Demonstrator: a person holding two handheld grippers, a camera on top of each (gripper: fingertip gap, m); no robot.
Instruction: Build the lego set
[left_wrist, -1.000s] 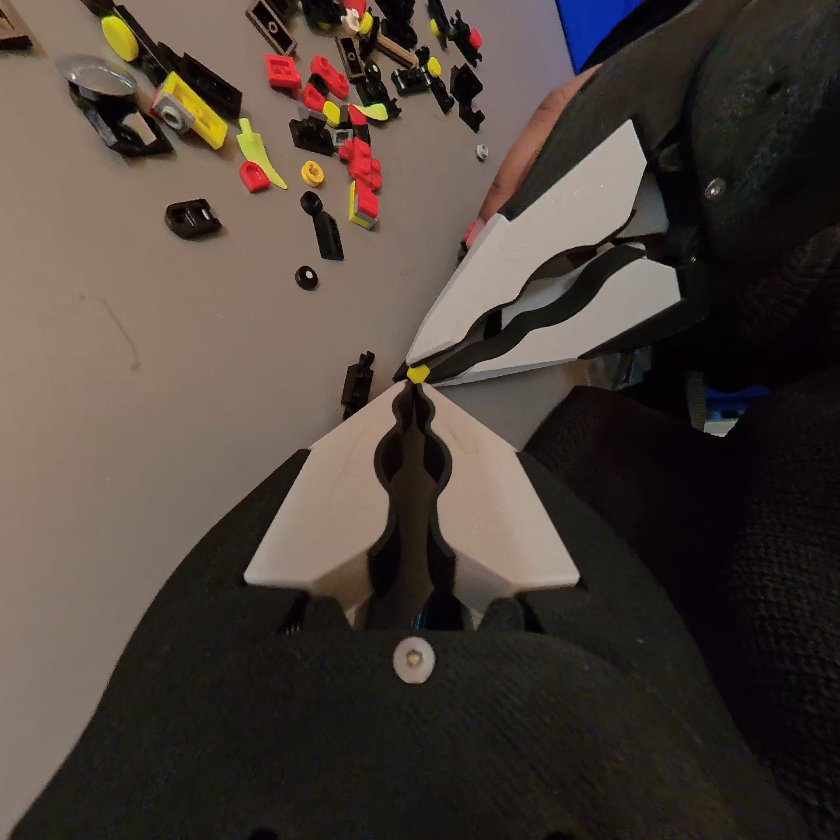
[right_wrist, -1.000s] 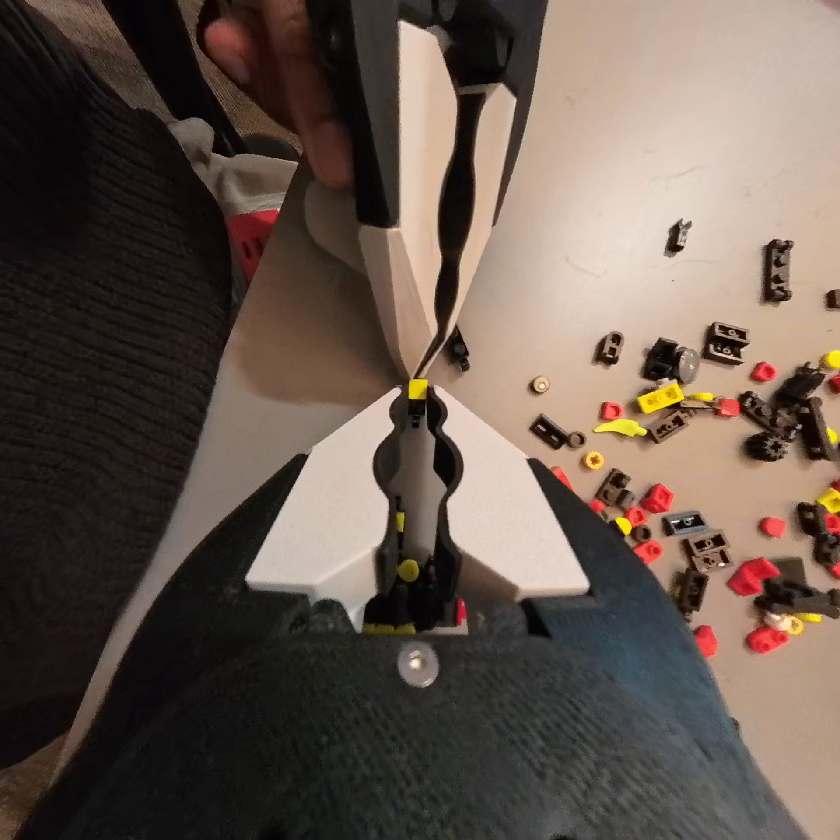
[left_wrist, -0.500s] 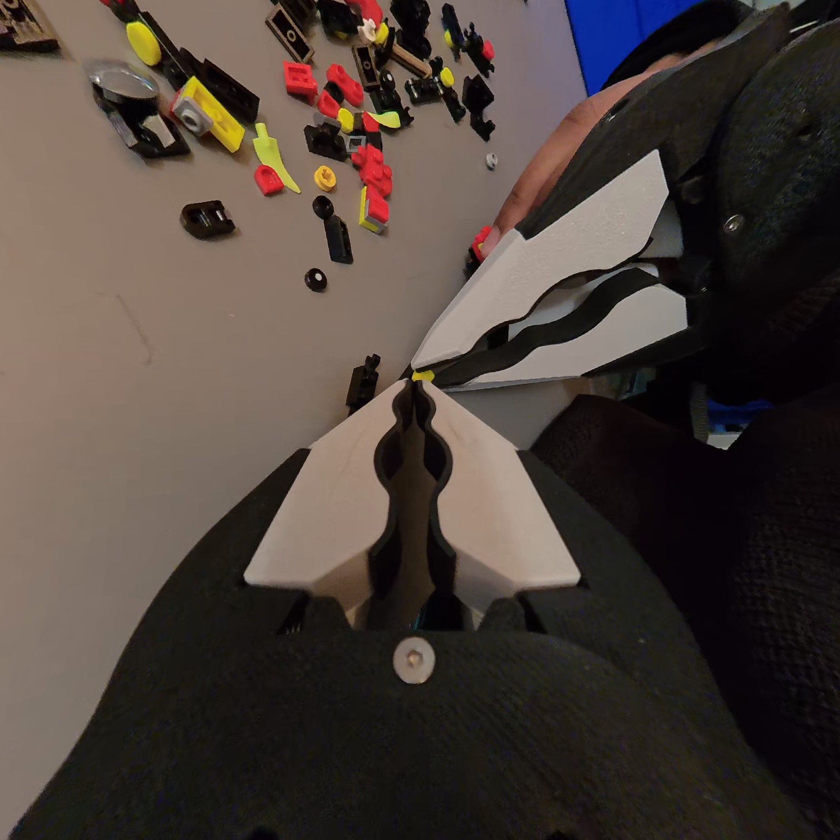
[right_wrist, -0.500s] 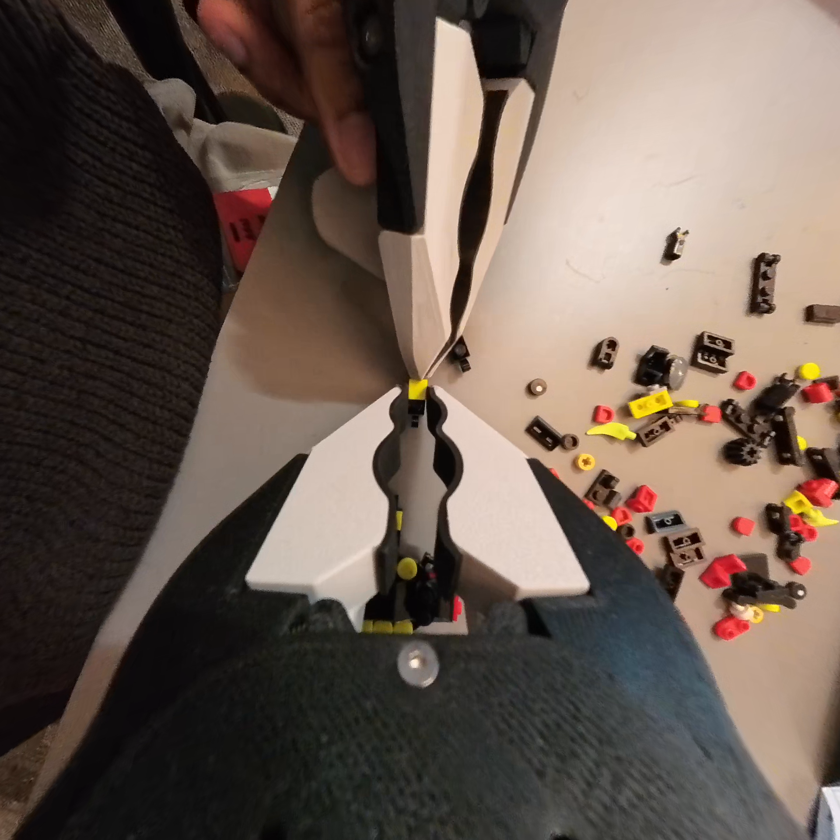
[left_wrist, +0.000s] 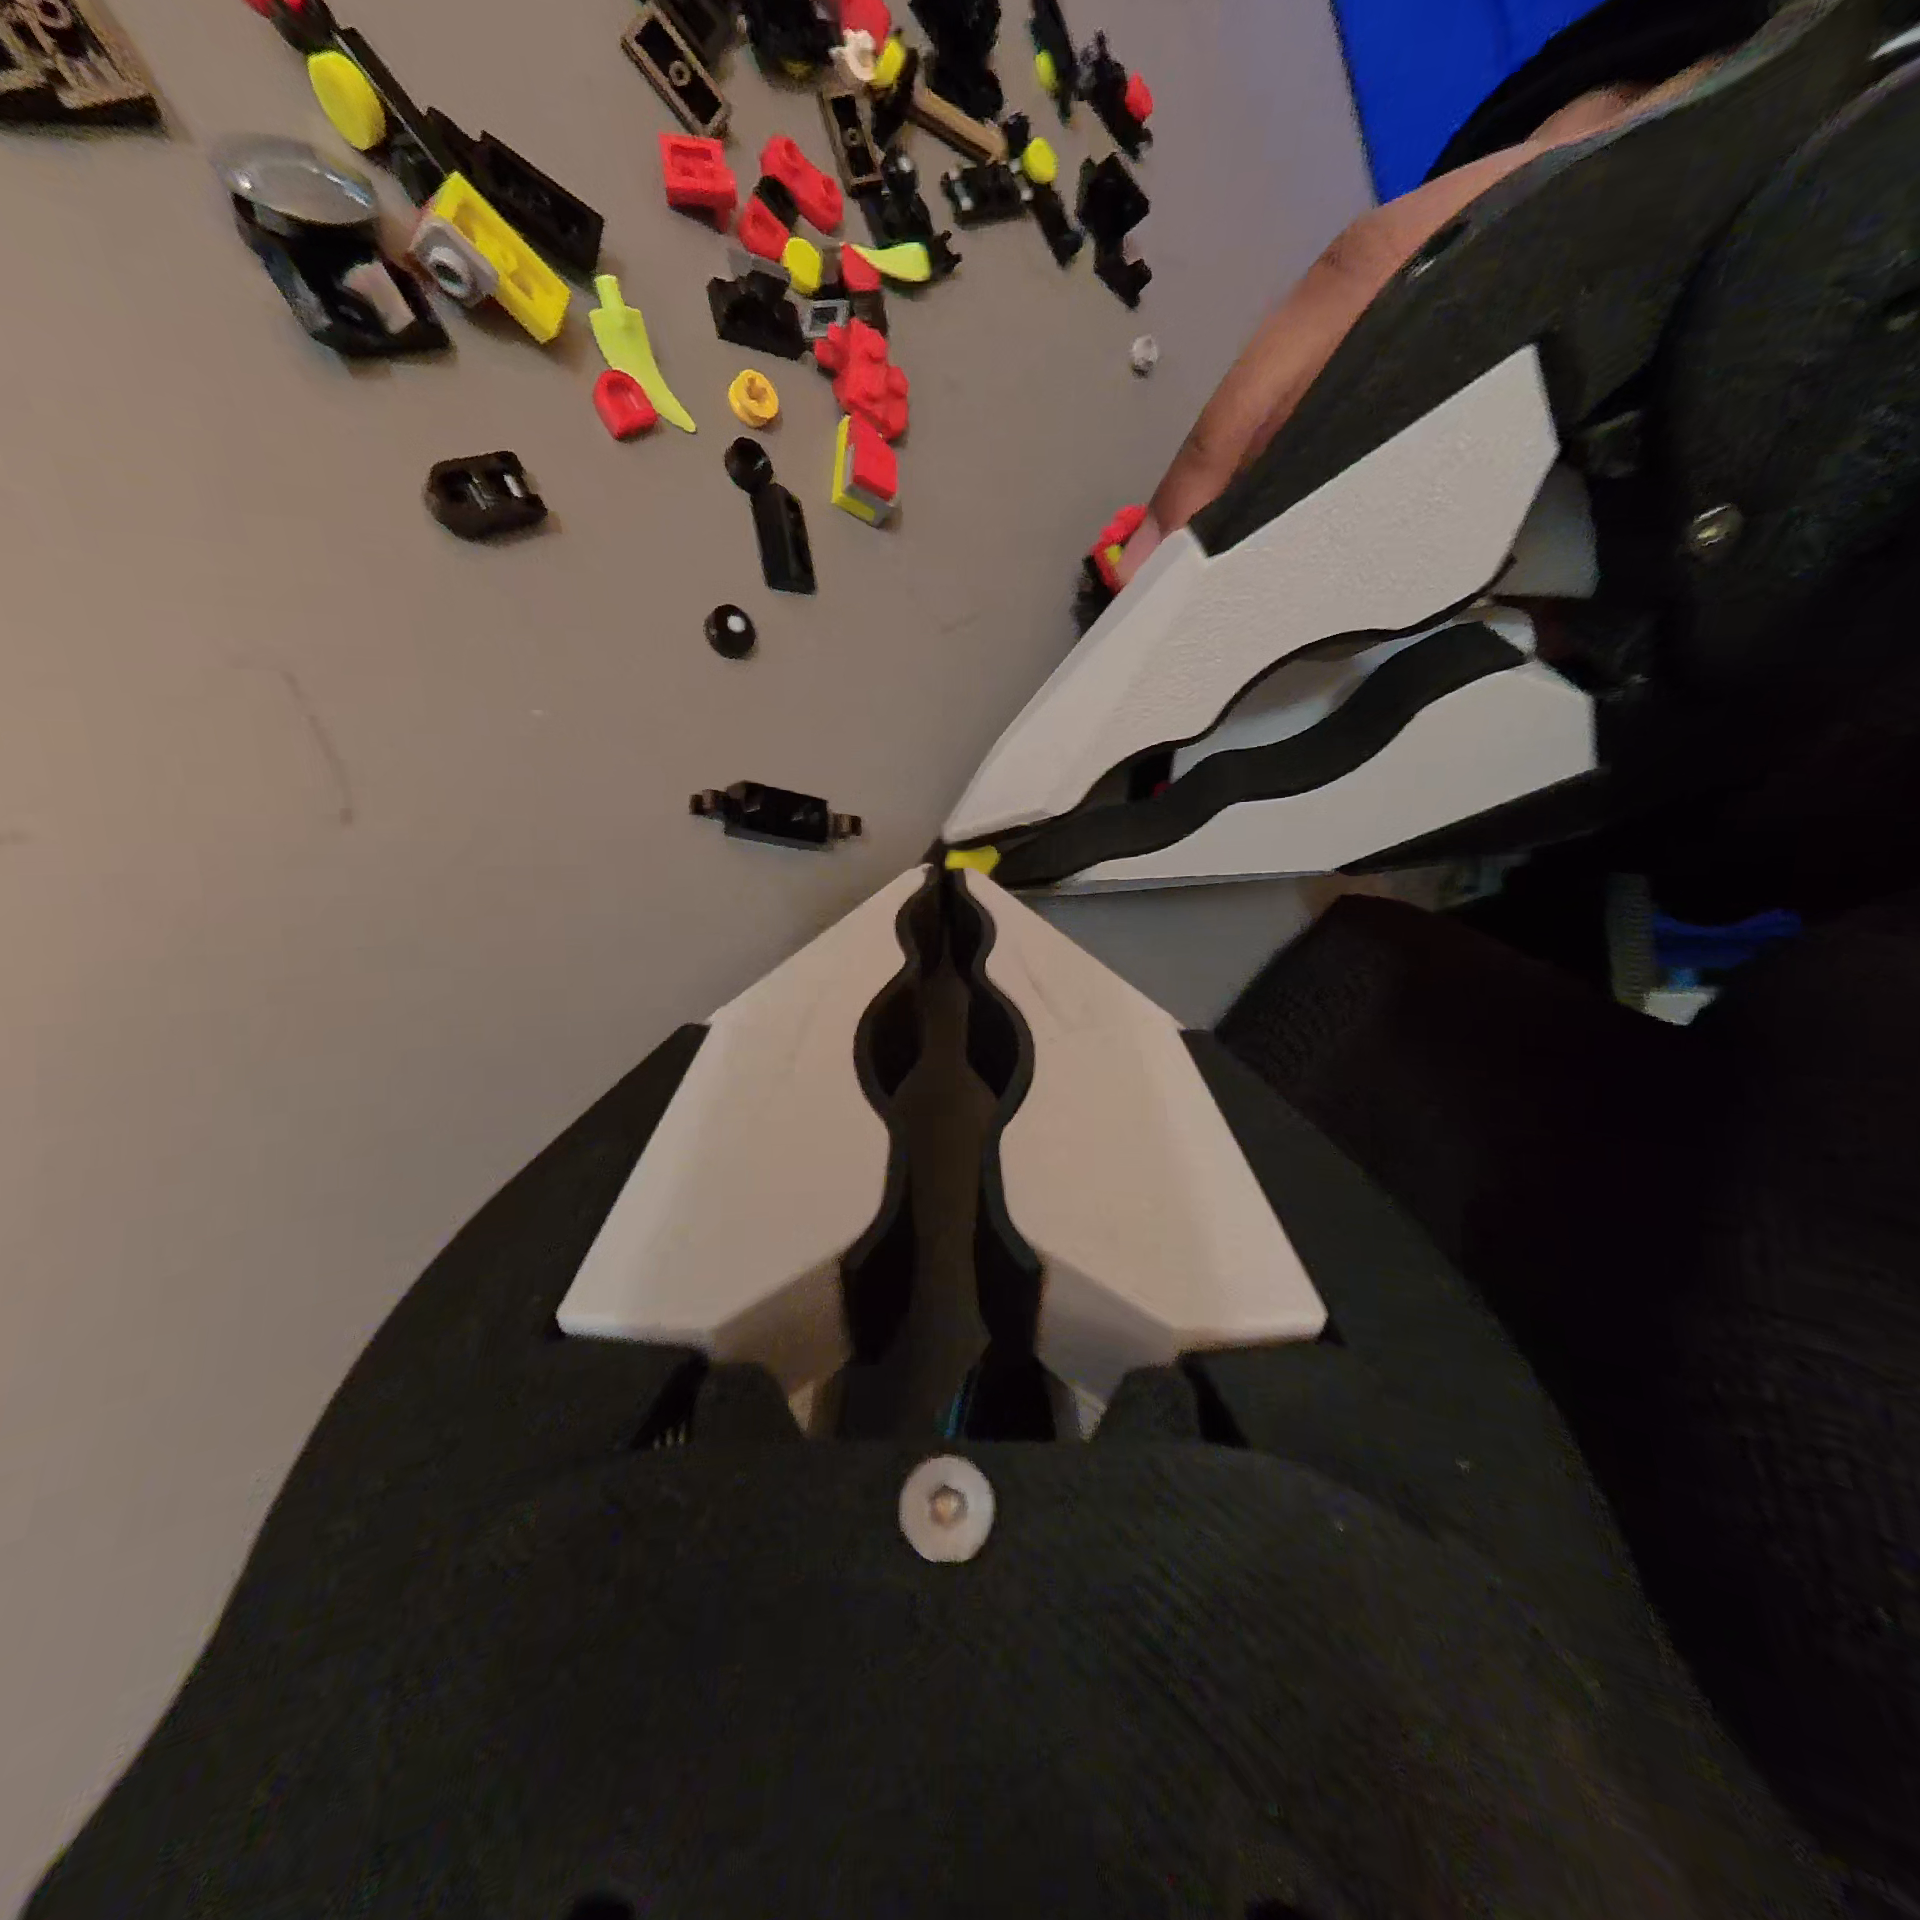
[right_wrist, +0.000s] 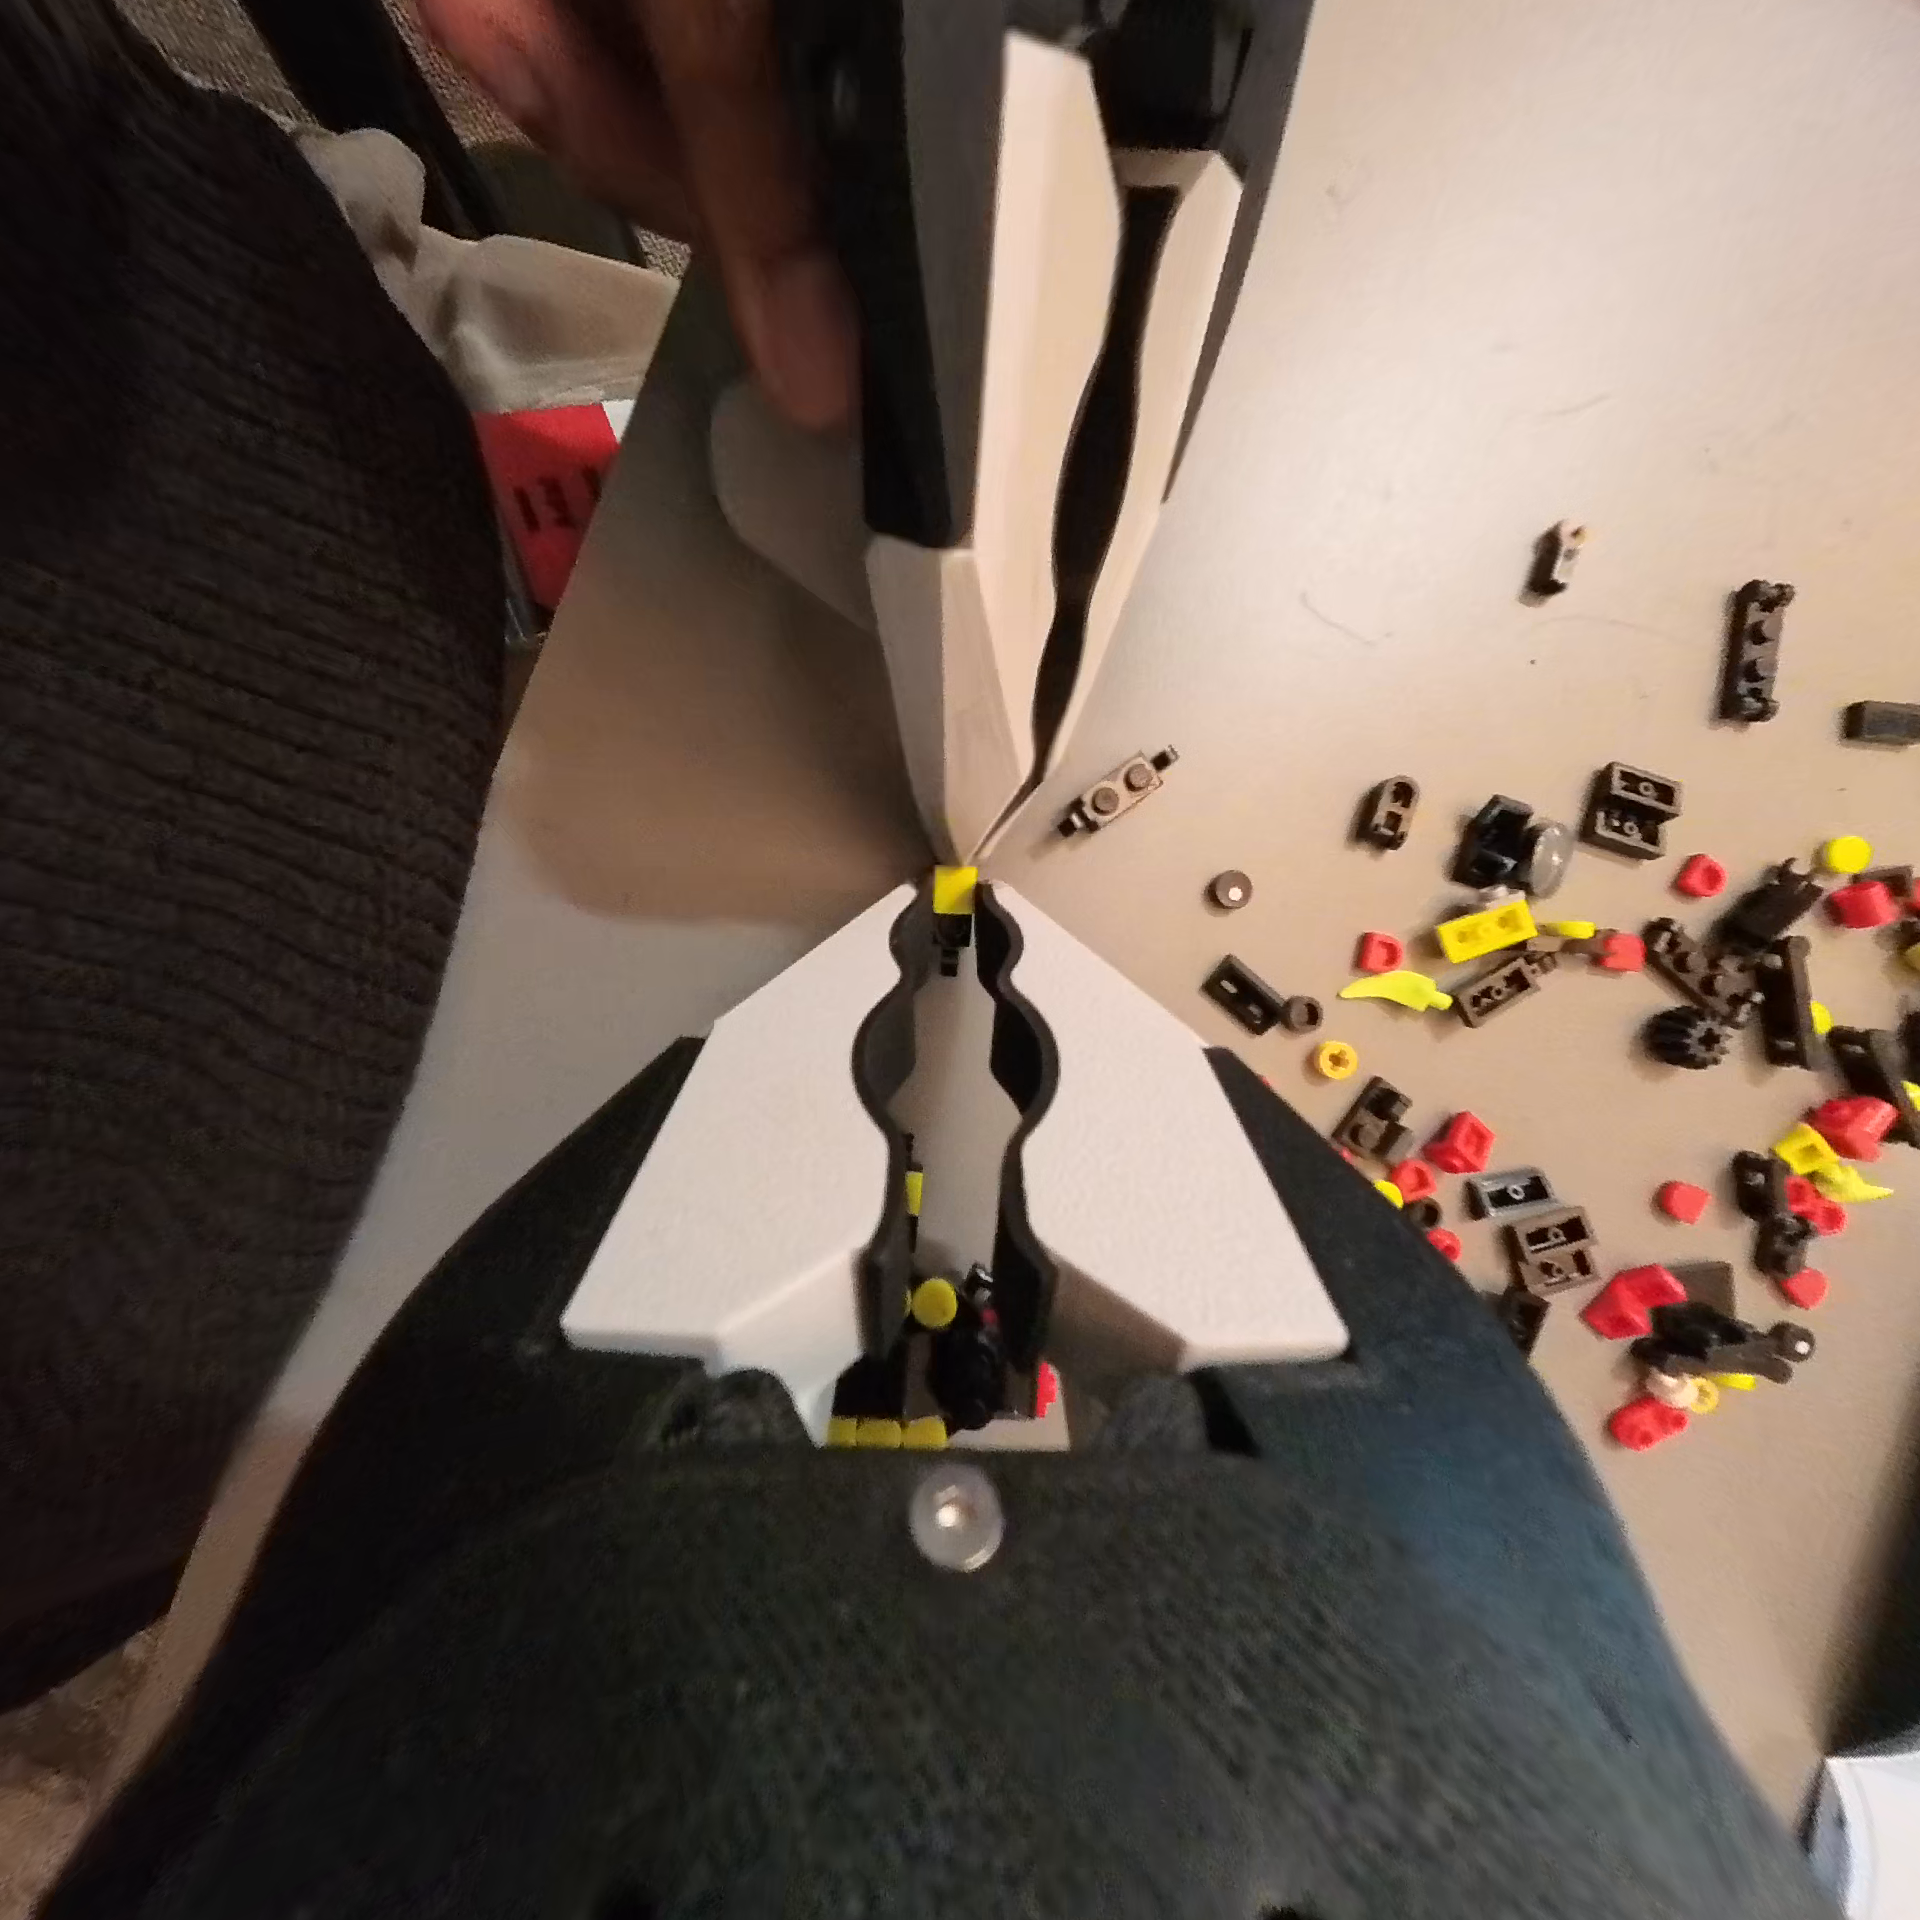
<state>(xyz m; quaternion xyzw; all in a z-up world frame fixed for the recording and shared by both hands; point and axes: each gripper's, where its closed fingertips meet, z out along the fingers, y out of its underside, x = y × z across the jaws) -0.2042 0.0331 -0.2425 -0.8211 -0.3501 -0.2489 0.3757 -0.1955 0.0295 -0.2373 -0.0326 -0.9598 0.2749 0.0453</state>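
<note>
My right gripper (right_wrist: 954, 902) is shut on a small yellow-and-black lego piece (right_wrist: 954, 889) and holds it above the beige table (right_wrist: 1455, 312). My left gripper (left_wrist: 943, 883) is shut, and its tips press against the yellow piece (left_wrist: 971, 858). I cannot tell whether it holds anything itself. In the right wrist view the left gripper (right_wrist: 985, 840) comes down from the top. In the left wrist view the right gripper (left_wrist: 961, 854) comes in from the right. A black-and-yellow partial build (right_wrist: 935, 1361) shows through the gap between the right fingers.
A black clip plate (left_wrist: 774, 812) lies just beside the tips and also shows in the right wrist view (right_wrist: 1117, 805). Several loose red, yellow and black pieces (left_wrist: 862, 374) are scattered farther out (right_wrist: 1558, 987). A hand (right_wrist: 769, 208) and dark knit sleeves (right_wrist: 208, 831) are close by. My left and right fingertips are right by each other. Both grippers' tips are roughly 4 cm from the black clip plate (left_wrist: 774, 812).
The black clip plate beside the tips has turned from standing on end to lying flat. Both grippers stay shut, tip to tip on the yellow piece, and have shifted slightly.
</note>
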